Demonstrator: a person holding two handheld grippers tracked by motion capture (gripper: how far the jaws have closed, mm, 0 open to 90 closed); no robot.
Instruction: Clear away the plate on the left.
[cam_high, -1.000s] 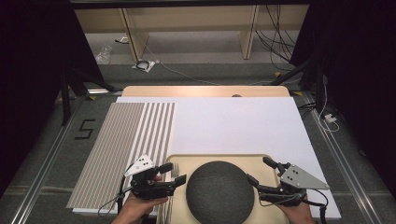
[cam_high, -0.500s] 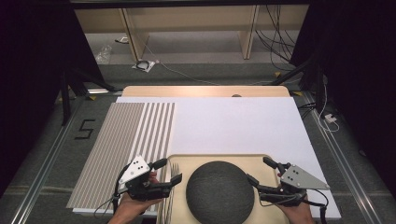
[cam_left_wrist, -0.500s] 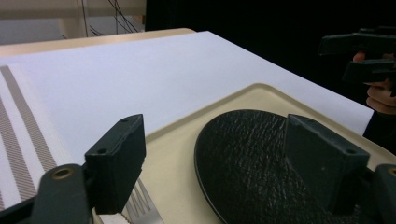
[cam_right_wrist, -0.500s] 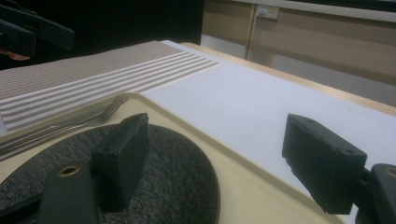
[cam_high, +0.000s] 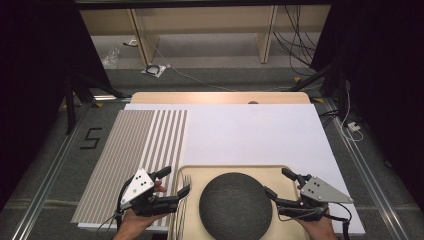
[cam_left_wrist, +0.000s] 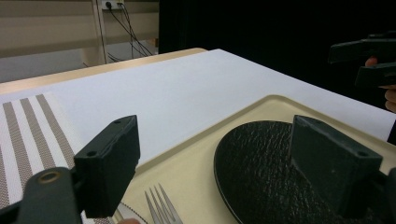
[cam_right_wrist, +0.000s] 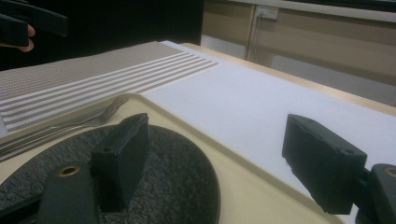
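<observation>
Where tray (cam_high: 195, 172) lies, fork (cam_high: 183, 200) tines aim away, lengthwise

I see a light wooden surface (cam_high: 220, 97), its bare edge showing at 12 o'clock. A white mat (cam_high: 250, 135) covers most of it, lying flat. At 9 o'clock a brown-and-white striped placemat (cam_high: 135, 145) lies beside the white mat, their edges touching or overlapping; I cannot tell which. At 6 o'clock a cream tray (cam_high: 225, 172) rests on the white mat, its left rim near the striped placemat. From my left gripper view the tray's rim (cam_left_wrist: 187, 147) sits against the white mat (cam_left_wrist: 177, 93).
</observation>
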